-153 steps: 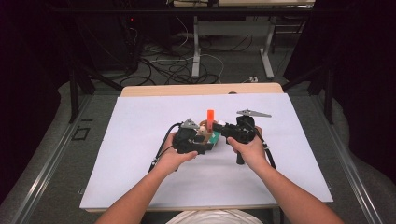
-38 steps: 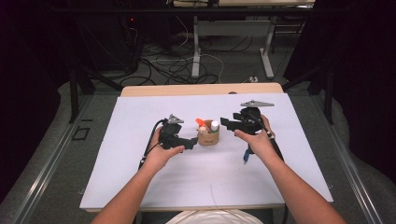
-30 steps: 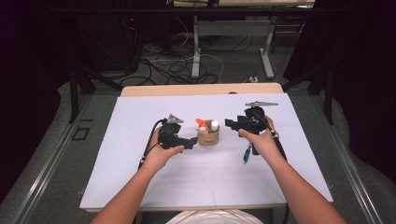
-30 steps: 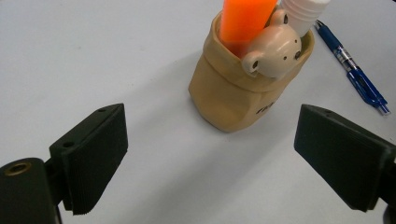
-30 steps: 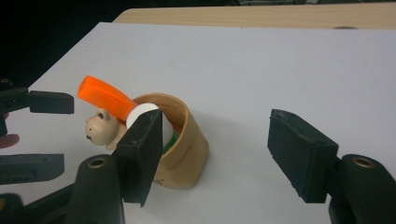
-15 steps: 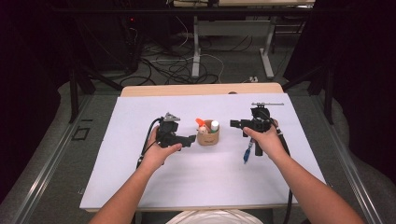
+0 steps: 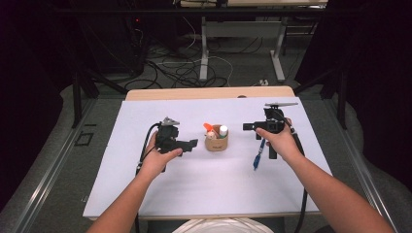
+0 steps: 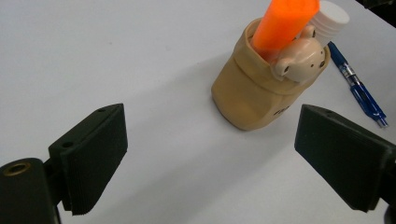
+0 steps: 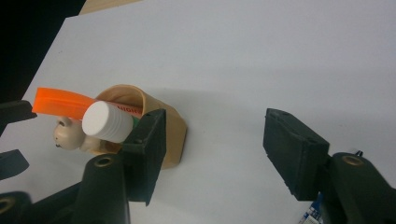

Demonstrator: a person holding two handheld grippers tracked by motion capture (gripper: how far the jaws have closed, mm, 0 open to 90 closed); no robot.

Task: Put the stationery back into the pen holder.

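Both hands have drawn apart since the earliest high view, where the two grippers crowded together over the tan holder; now the left gripper [image 7: 193,143] sits left of centre and the right gripper [image 7: 246,126] right of centre, each clear of the holder.

Near the middle of the high view stands the tan holder [image 7: 216,142], upright on the white table cover [image 7: 145,194]. From the left gripper view it is a soft, rounded beige cup [image 8: 252,95], carrying an orange marker [image 8: 285,23] that leans out of its mouth, a white ribbed cap [image 8: 330,21] and a small cream bear figure [image 8: 300,57]. A blue pen [image 7: 257,154] lies flat on the cover to the holder's right, below the right gripper.

The left hand [image 7: 158,160] grips its tool from below, jaws pointing right toward the holder. Those jaws stand wide apart with nothing between them. The right hand [image 7: 279,141] holds its tool level, jaws pointing left. Its jaws have just been opening a little and stand about half apart, empty; in the right gripper view one pad overlaps the holder [image 9: 173,128] without visible contact.
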